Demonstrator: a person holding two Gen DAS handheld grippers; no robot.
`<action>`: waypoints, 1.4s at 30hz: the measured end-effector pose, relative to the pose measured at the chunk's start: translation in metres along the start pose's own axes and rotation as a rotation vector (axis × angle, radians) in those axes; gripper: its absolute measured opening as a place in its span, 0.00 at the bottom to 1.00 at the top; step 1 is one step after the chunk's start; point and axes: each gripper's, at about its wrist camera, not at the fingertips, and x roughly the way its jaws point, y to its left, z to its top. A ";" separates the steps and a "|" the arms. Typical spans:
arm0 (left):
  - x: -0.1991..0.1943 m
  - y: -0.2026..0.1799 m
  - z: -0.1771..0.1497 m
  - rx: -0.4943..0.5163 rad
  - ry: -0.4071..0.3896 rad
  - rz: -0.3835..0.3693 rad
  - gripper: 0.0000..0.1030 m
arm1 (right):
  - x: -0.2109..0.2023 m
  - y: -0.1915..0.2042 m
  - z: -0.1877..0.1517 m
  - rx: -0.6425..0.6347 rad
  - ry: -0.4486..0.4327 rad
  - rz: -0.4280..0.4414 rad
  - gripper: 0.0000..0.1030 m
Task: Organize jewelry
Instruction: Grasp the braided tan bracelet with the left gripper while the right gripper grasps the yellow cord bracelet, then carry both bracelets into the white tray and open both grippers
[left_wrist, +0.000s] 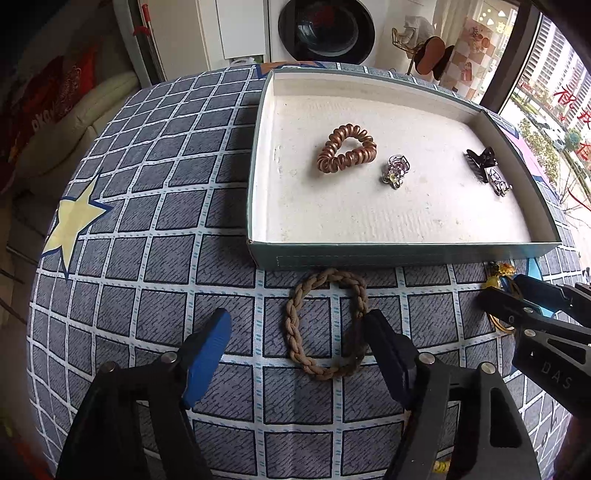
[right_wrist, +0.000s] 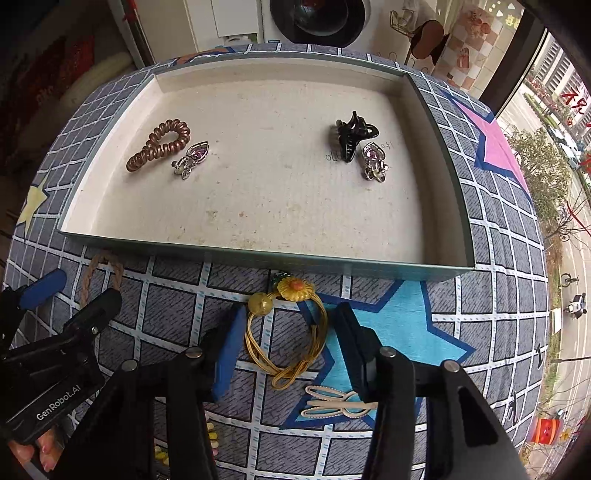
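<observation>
Left gripper (left_wrist: 295, 332) part open, jaws straddling tan braided cord hair tie (left_wrist: 325, 325) on grey grid-print cloth (left_wrist: 147, 258); right finger overlaps braid's edge, contact unclear. Right gripper (right_wrist: 288, 339) narrower, flanking yellow elastic hair tie with flower charm (right_wrist: 288, 325), pads not pressing. Beyond: shallow white-lined cardboard tray (right_wrist: 258, 254) holding copper spiral hair coil (right_wrist: 159, 147), black claw clip (right_wrist: 351, 134). Cream hairpin (right_wrist: 332, 402) partly hidden.

Two close downward wrist views, shared tray (left_wrist: 406, 254)

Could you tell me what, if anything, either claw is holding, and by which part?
Nothing is held: the braided hair tie and yellow hair tie lie between unclosed fingers.
</observation>
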 end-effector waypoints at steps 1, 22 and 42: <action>-0.001 -0.003 0.001 0.008 -0.003 -0.003 0.69 | -0.001 0.001 0.000 -0.008 0.001 -0.003 0.38; -0.057 -0.003 0.004 0.013 -0.057 -0.152 0.23 | -0.047 -0.057 -0.027 0.193 0.000 0.271 0.07; -0.087 -0.013 0.055 0.047 -0.144 -0.172 0.22 | -0.090 -0.081 0.035 0.214 -0.093 0.370 0.06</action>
